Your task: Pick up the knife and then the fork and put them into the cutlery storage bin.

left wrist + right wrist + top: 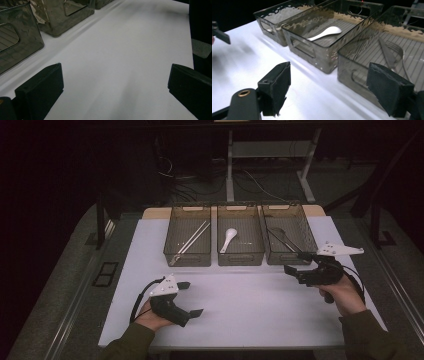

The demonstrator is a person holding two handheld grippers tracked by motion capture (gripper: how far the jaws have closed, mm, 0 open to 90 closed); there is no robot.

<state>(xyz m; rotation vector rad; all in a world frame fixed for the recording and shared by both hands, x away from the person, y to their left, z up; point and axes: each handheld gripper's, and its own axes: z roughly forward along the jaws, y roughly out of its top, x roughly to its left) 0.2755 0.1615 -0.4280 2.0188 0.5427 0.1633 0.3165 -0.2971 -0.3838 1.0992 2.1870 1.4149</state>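
– While the right tongs hang at the near wall of the right-hand smoky translucent plastic bin, wide apart with nothing between them, what should they go for?
– I'd say the grey metal fork that lies flat on the ribbed floor of that bin, with a flat metal blade just beside it.
– How does the fork lie?
– Its long axis runs on a slant. In the high view, the broad head points to the far left of the bin and the handle comes back toward the near right, close to the tongs.
– So how should the grip go?
– Clear the rim first and come down from above. Turn the wrist so the pads cross the handle rather than run along it, and pinch only the fork, not the blade. It's thin and lies low, so I'd close slowly.
– And the other hand?
– The left tongs rest open and empty on the white bench, well apart from the bins.
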